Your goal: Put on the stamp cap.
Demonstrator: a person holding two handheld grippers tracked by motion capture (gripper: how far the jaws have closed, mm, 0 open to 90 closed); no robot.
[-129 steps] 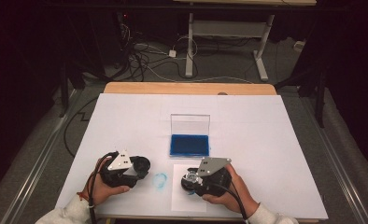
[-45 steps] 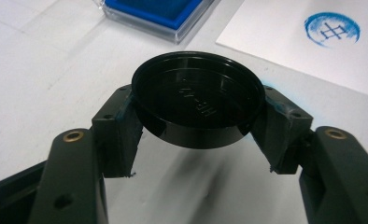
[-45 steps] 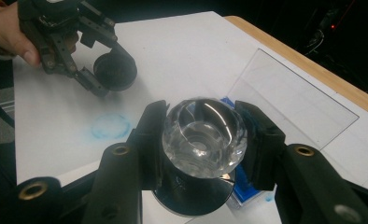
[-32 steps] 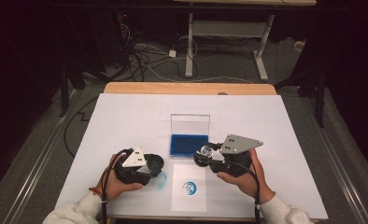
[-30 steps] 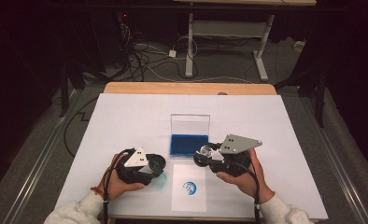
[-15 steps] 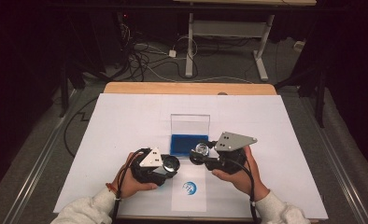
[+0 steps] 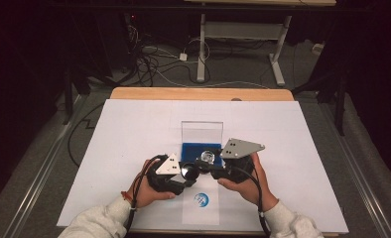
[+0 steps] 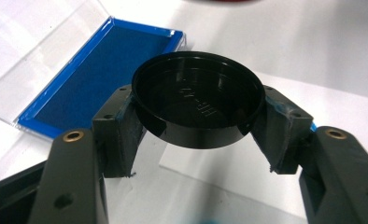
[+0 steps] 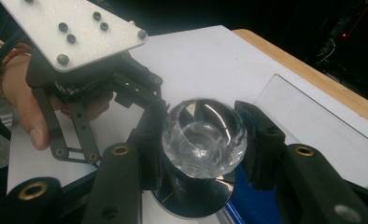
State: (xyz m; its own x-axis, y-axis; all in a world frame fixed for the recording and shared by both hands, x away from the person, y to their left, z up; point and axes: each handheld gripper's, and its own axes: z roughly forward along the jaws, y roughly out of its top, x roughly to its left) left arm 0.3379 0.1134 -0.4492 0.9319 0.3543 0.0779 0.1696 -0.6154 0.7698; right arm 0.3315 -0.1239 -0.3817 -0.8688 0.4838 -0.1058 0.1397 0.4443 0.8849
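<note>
- White paper covers the worktop (image 7: pixel 134 129), whose wooden far edge shows; beyond it is a dark floor with cables and a table frame.
- On the round black plastic cap (image 8: pixel 197 105) raised letters can be seen in the left gripper view, but they are too faint for me to read.
- A white card with a blue round logo (image 7: pixel 200 200) lies near the front edge of the worktop, just in front of both grippers; its writing is too small to read.
- Left hand-held gripper (image 7: pixel 183 174) holds the black cap by its rim between both pads, above the paper.
- Right hand-held gripper (image 7: pixel 209 159) is closed on a clear faceted glass ball (image 9: pixel 203 136); the two pads press on its two sides.
- In the right gripper view the black cap sits just under the glass ball, very near or touching; I cannot tell which.
- Both grippers meet at the front middle of the worktop, just in front of the open clear case with blue lining (image 7: pixel 200 148).
- To the left, right and far side of the case the paper is bare.
</note>
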